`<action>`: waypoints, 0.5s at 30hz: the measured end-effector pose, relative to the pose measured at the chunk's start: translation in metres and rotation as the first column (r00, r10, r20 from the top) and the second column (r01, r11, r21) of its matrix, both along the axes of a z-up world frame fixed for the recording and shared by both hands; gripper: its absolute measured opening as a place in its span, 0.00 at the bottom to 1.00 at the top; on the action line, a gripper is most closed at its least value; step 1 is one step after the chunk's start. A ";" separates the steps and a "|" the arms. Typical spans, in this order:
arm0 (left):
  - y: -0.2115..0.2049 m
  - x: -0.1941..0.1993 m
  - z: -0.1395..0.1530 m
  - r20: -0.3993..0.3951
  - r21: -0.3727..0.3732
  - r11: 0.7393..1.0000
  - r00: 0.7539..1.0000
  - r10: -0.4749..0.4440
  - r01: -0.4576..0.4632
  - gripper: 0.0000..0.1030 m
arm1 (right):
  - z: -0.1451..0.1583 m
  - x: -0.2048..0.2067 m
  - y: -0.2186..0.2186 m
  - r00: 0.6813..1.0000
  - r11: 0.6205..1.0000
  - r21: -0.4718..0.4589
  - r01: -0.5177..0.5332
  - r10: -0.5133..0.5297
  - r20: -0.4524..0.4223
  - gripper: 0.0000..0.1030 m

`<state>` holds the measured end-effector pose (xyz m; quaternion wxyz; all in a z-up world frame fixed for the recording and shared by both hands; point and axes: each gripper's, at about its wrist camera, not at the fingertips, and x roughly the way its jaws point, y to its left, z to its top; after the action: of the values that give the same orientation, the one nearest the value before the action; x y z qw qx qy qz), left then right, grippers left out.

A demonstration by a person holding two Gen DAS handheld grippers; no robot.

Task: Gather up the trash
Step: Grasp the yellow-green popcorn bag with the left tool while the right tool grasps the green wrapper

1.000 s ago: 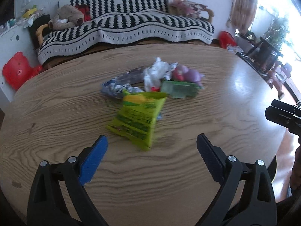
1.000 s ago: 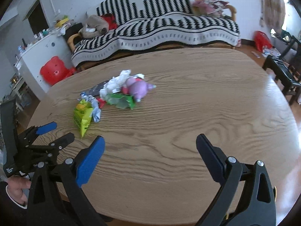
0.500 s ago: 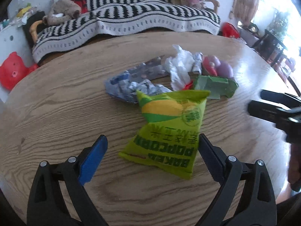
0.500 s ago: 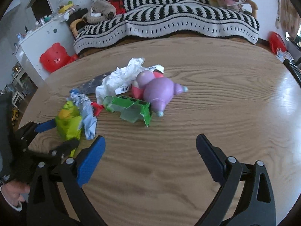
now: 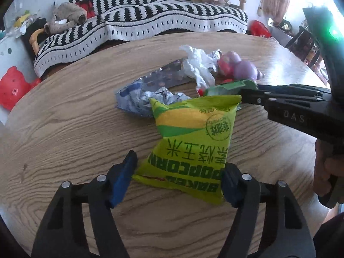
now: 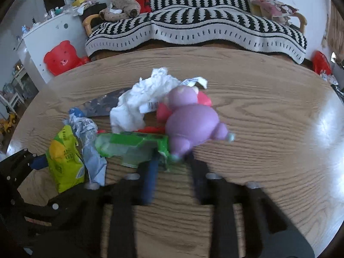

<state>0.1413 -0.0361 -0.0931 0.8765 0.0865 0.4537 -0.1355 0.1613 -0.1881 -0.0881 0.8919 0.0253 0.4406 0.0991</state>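
A green and yellow popcorn bag (image 5: 191, 144) lies on the wooden table (image 5: 64, 129); it also shows in the right wrist view (image 6: 64, 161). My left gripper (image 5: 180, 178) has its jaws partly closed around the bag's near end, touching its sides. My right gripper (image 6: 172, 165) is blurred and narrowed around the edge of a green plastic package (image 6: 133, 146), next to a purple and pink toy (image 6: 191, 120). White crumpled paper (image 6: 142, 99) and silver-blue wrappers (image 5: 146, 94) lie in the same pile.
A striped black and white sofa (image 6: 193, 28) stands behind the table. A red bear-shaped object (image 6: 62, 58) and a white cabinet (image 6: 53, 34) are at the left. The right gripper's body (image 5: 301, 111) reaches in from the right in the left wrist view.
Both grippers moved forward into the pile and narrowed. The left jaws closed in on the popcorn bag; the right jaws closed in by the green package.
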 end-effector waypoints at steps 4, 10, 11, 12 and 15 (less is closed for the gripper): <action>0.000 -0.003 0.007 -0.006 0.000 1.000 1.000 0.011 -0.011 0.66 | 0.003 -0.008 -0.004 1.000 1.000 0.019 0.015 -0.015 0.004 0.16; -0.003 -0.016 0.027 0.009 -0.016 1.000 1.000 0.012 -0.012 0.65 | 0.022 -0.034 -0.012 0.999 1.000 0.018 0.017 -0.018 0.029 0.14; -0.005 -0.018 0.030 0.008 -0.022 1.000 1.000 0.011 -0.011 0.65 | 0.026 -0.038 -0.014 0.999 1.000 0.019 0.018 -0.018 0.033 0.14; -0.006 -0.020 0.033 0.007 -0.024 1.000 1.000 0.012 -0.012 0.65 | 0.029 -0.044 -0.019 0.999 0.999 0.033 0.018 -0.019 0.032 0.14; -0.010 -0.029 0.041 0.005 -0.036 0.999 1.000 0.014 -0.014 0.65 | 0.038 -0.059 -0.033 0.999 0.997 0.069 0.024 -0.026 0.028 0.14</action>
<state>0.1121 -0.0462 -0.0519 0.8800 0.0677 0.4495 -0.1374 0.1020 -0.2215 -0.0499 0.8979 0.0601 0.4237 0.1034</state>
